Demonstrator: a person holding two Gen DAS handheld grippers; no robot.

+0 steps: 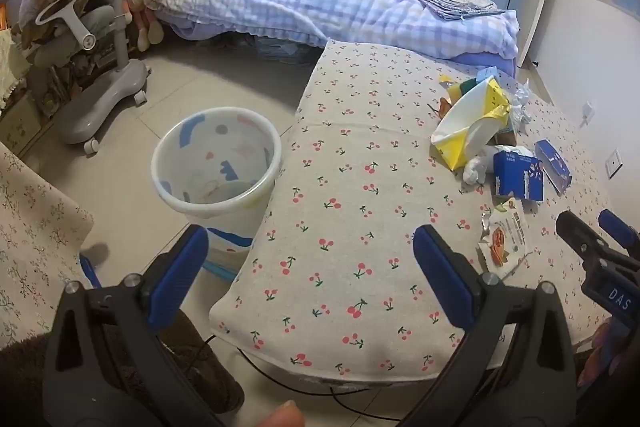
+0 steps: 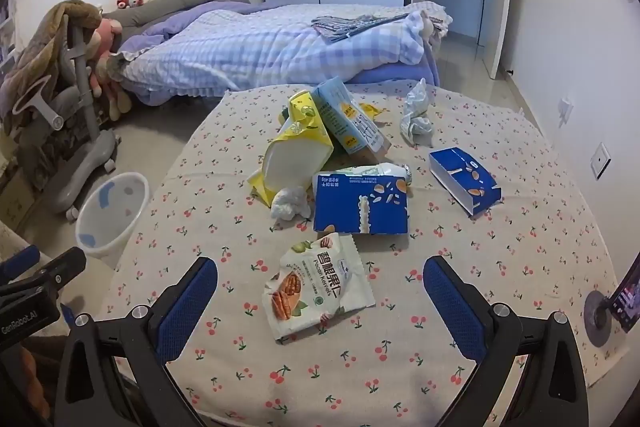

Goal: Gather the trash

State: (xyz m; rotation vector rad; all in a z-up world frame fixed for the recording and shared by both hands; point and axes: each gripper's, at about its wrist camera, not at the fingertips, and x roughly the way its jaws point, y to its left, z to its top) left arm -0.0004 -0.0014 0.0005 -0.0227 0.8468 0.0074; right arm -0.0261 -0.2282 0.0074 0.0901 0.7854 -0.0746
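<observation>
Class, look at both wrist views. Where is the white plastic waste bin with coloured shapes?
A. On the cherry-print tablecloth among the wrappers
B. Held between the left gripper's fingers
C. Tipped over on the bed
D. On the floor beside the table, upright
D: the white plastic waste bin with coloured shapes stands upright on the tiled floor against the edge of the table with the cherry-print tablecloth, open end up; the left gripper is open and holds nothing.

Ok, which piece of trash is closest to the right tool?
The pecan kernels packet, white with nut pictures. It lies just ahead of the open right tool, nearer than the blue cartons and crumpled tissues behind it.
</observation>
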